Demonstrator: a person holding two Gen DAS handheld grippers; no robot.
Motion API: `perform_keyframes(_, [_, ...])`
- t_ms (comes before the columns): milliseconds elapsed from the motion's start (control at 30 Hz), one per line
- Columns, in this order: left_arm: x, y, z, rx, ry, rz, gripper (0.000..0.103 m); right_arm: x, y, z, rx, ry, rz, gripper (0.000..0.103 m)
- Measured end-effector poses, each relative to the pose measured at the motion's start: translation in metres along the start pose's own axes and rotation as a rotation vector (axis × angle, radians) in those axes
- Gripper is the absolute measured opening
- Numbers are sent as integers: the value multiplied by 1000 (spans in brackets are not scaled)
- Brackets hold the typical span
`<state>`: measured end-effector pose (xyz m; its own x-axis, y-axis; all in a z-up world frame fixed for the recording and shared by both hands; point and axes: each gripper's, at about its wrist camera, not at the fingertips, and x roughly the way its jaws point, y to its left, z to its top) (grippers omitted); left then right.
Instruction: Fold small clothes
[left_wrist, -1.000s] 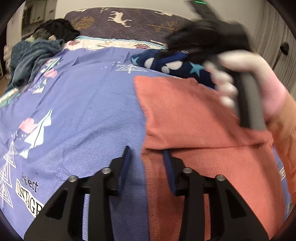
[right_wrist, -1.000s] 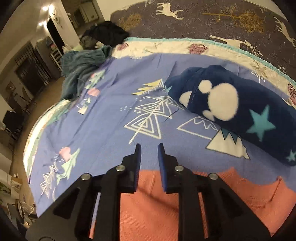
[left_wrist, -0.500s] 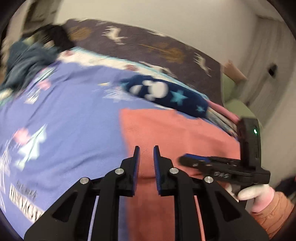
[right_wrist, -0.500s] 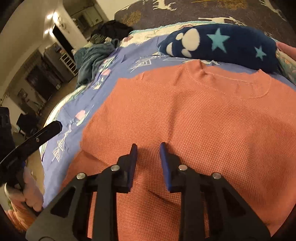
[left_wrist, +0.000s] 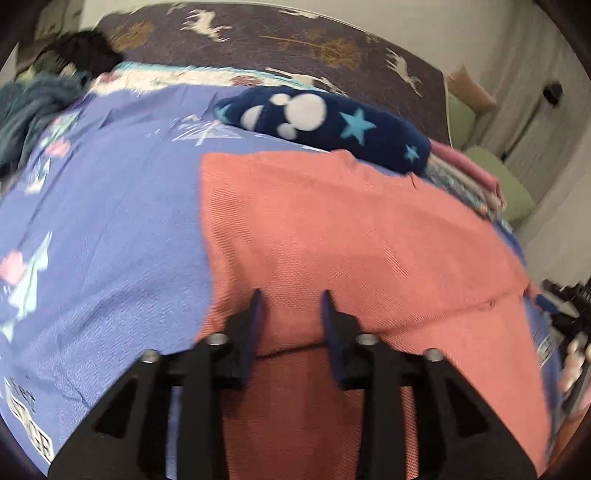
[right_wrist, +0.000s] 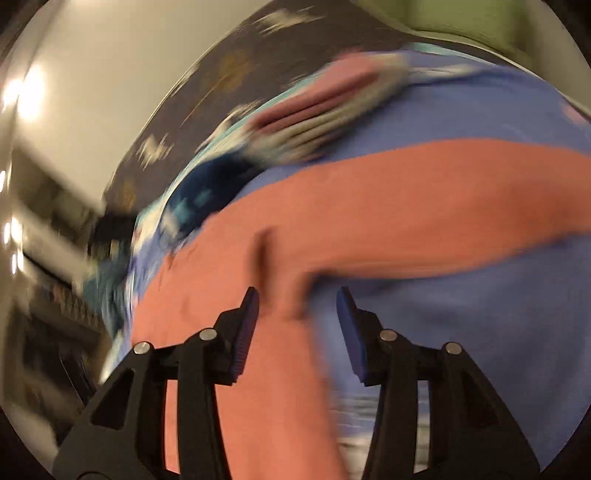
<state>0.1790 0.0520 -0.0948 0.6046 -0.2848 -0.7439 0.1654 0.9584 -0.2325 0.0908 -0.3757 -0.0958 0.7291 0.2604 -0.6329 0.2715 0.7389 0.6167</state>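
A salmon-orange knit top (left_wrist: 351, 229) lies flat on the purple-blue bedspread (left_wrist: 103, 229), with a fold line across its near part. My left gripper (left_wrist: 291, 306) is open and empty, just above the top's near left part. In the blurred right wrist view, my right gripper (right_wrist: 297, 306) is open and empty over the top's (right_wrist: 369, 206) right edge, where cloth meets the bedspread (right_wrist: 461, 314). The right gripper also shows at the far right of the left wrist view (left_wrist: 569, 314).
A navy fleece with stars and white paw prints (left_wrist: 325, 122) lies just beyond the top. A stack of folded clothes (left_wrist: 465, 173) sits at the right rear. A teal blanket (left_wrist: 26, 110) and dark clothes (left_wrist: 81, 55) lie at the far left.
Both grippers have opened wider. The left has moved in over the top's near left part. The right has swung fast to the top's right edge, blurring its view.
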Motion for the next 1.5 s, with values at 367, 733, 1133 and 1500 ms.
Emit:
perform_keyframes(367, [17, -69, 19, 92, 17, -20, 46, -92, -211, 14, 537, -202, -48, 55])
perform_keyframes(733, [34, -78, 10, 133, 22, 21, 56, -54, -211, 50, 602, -269, -148, 13])
perform_keyframes(1133, [35, -80, 10, 131, 7, 8, 58, -11, 23, 65, 94, -217, 246, 7])
perform_keyframes(1500, [28, -48, 10, -41, -21, -176, 58, 108, 200, -33, -439, 91, 354, 7])
